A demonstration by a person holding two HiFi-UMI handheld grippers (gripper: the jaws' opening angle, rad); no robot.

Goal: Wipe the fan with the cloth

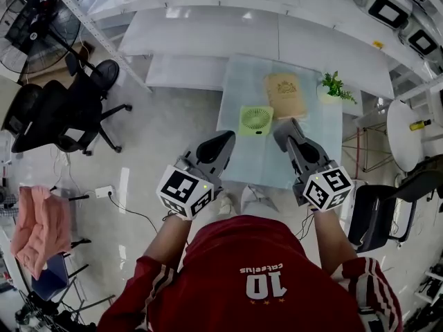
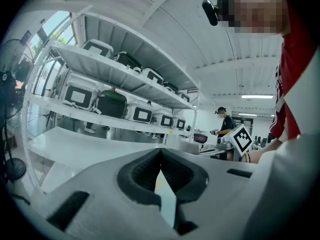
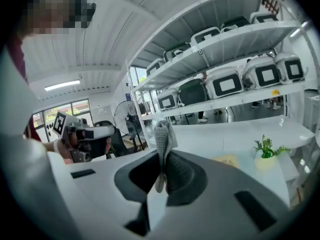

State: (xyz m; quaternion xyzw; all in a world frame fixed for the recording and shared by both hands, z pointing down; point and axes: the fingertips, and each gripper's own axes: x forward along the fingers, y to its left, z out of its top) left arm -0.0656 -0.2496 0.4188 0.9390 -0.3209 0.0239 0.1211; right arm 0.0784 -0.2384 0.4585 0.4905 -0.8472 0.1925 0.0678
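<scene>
My right claw (image 3: 161, 160) is pinched tight on the grey cloth (image 3: 163, 133), which pokes up past the tips. My left claw (image 2: 160, 153) is closed on nothing. Both hang over the table's (image 1: 242, 81) near edge, and the green fan (image 1: 256, 121) stands ahead between them, bare tabletop on its near side.

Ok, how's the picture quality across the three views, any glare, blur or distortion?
Head view: even light, sharp, a bright glare streak on the floor; the fan is clear. Left gripper view: strong fisheye bends the shelves, and the corners go dark. Right gripper view: same bending and dark corners; the cloth in the right gripper is sharp.
</scene>
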